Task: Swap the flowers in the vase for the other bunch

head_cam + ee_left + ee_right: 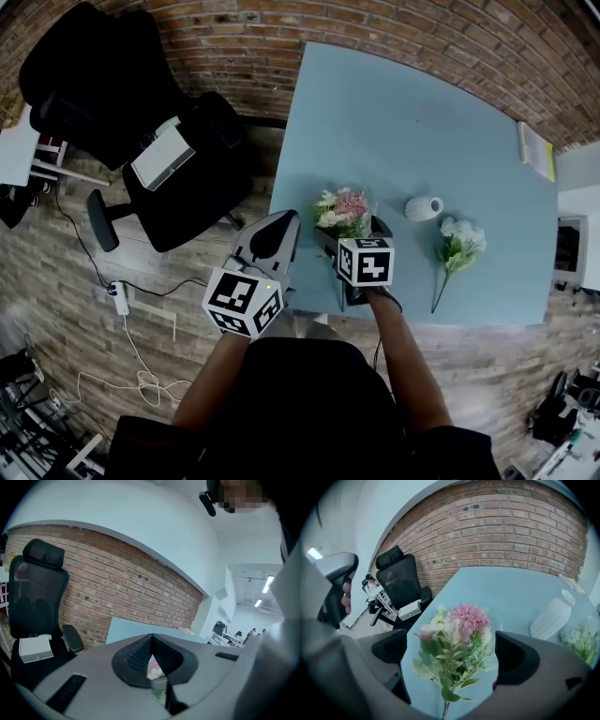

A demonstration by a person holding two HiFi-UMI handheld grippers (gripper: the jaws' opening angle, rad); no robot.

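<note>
Right gripper [450, 656] stands fully open astride the pink bunch [468, 618], which lies unpinched at the near-left edge of the table [394, 122]; left gripper [151, 641] is closed, empty. Judged light, soft, crushable: grip the stems, gently.

Head view: steeply down over table [412, 122]. Left gripper view: near-level, toward far brick wall [117, 583]. Right gripper view: close on pink bunch [457, 639], shared by all.

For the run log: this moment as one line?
left gripper: jaws shut, empty | right gripper: jaws open around pink bunch on table | white vase: no flowers | white bunch: on table
</note>
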